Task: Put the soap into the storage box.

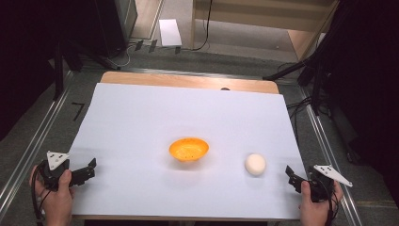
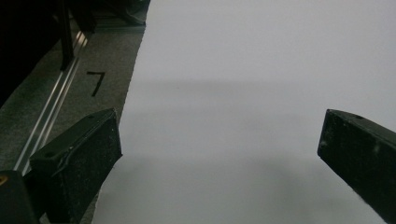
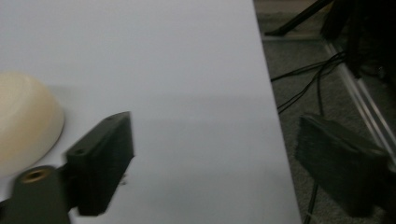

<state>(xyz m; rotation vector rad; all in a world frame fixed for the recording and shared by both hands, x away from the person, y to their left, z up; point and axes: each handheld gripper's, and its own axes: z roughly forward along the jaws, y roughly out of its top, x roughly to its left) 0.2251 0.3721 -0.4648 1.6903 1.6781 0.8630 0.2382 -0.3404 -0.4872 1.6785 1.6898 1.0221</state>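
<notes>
At the near edge of the white sheet, two grippers are held by a person's hands, one at each near corner. The left gripper is held over the sheet's near left corner with its jaws spread wide and nothing between them; in the left gripper view bare sheet is seen between the jaws, and the sheet's left border runs just inside the left-hand jaw. The right gripper is held at the sheet's near right corner, jaws likewise wide apart and empty; in the right gripper view one jaw lies over the sheet and the other beyond its right border, above grey floor crossed by black cables. A cream, egg-like ball rests on the sheet just left of the right gripper, apart from it; it looks nearly round, so no long axis can be told. Farther in, near the sheet's middle, an orange bowl stands upright, mouth upward, well apart from the ball. Beyond the bowl the sheet is bare to its far border, where a strip of wooden tabletop is exposed.
</notes>
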